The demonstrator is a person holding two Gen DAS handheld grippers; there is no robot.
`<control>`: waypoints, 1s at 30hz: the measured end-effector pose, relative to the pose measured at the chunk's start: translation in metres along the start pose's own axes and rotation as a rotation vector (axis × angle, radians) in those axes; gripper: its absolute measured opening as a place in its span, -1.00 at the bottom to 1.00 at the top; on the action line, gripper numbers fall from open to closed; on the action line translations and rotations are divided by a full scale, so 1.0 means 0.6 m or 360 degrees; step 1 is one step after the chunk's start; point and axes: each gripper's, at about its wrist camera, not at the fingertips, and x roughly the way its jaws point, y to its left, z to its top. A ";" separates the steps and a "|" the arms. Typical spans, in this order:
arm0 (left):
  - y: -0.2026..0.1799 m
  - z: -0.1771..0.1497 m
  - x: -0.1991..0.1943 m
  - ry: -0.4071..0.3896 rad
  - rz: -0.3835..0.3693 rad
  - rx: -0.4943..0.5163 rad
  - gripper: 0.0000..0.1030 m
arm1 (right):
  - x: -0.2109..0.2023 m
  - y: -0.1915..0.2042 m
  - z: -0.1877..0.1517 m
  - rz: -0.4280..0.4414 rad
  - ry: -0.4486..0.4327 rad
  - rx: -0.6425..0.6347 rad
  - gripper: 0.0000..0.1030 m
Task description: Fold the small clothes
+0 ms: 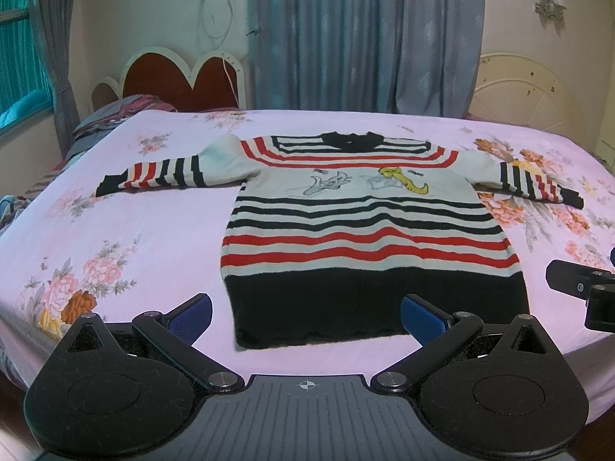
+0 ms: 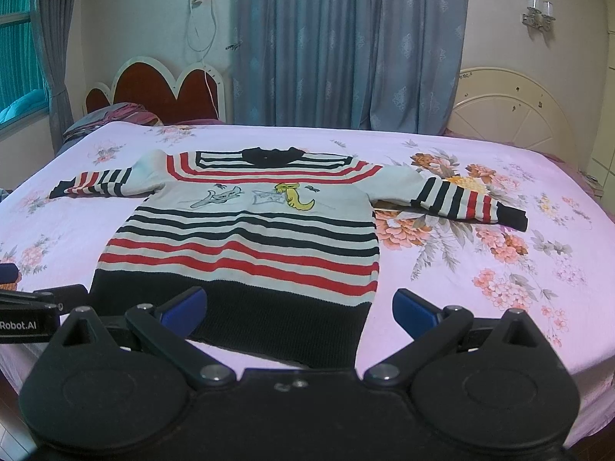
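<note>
**Bedroom bed: folding not yet begun**

Spread flat on the floral bed [image 1: 115,230], the striped sweater [image 1: 365,223] is seen unfolded, both sleeves outstretched. Left tool [image 1: 306,317] and right tool [image 2: 299,307] are held released near its hem; every fold remains.

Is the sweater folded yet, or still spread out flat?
Spread flat, not folded. The sweater lies face up on the bed, both sleeves stretched out to the sides, hem toward the open left gripper and right gripper.

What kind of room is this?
A bedroom, most likely. A sweater lies on a bed with a flowery sheet, a heart-shaped headboard stands behind, and curtains hang along the wall.
</note>
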 end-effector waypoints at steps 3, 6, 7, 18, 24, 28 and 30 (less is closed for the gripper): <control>0.000 0.000 0.000 0.0002 0.0001 0.0000 1.00 | 0.000 0.000 0.000 -0.0001 0.0000 0.0000 0.99; 0.000 0.000 0.001 0.0005 -0.0001 0.0003 1.00 | 0.000 0.000 0.000 -0.0001 -0.0001 0.0000 0.99; 0.000 0.001 0.001 0.0004 0.0001 0.0002 1.00 | 0.000 0.000 0.000 -0.0002 0.0000 -0.0001 0.99; 0.005 0.003 0.006 0.0006 0.0001 0.0002 1.00 | 0.002 0.001 -0.001 -0.0003 0.0003 -0.0009 0.99; 0.006 0.007 0.007 0.0001 -0.0007 0.0006 1.00 | 0.002 0.003 -0.002 -0.0007 0.0001 -0.0008 0.99; -0.002 0.013 0.011 0.0005 -0.0018 0.0018 1.00 | 0.006 -0.002 0.004 -0.0026 0.0001 0.0002 0.99; -0.006 0.018 0.017 0.0002 -0.0027 0.0028 1.00 | 0.009 -0.008 0.007 -0.0044 -0.0003 0.0010 0.99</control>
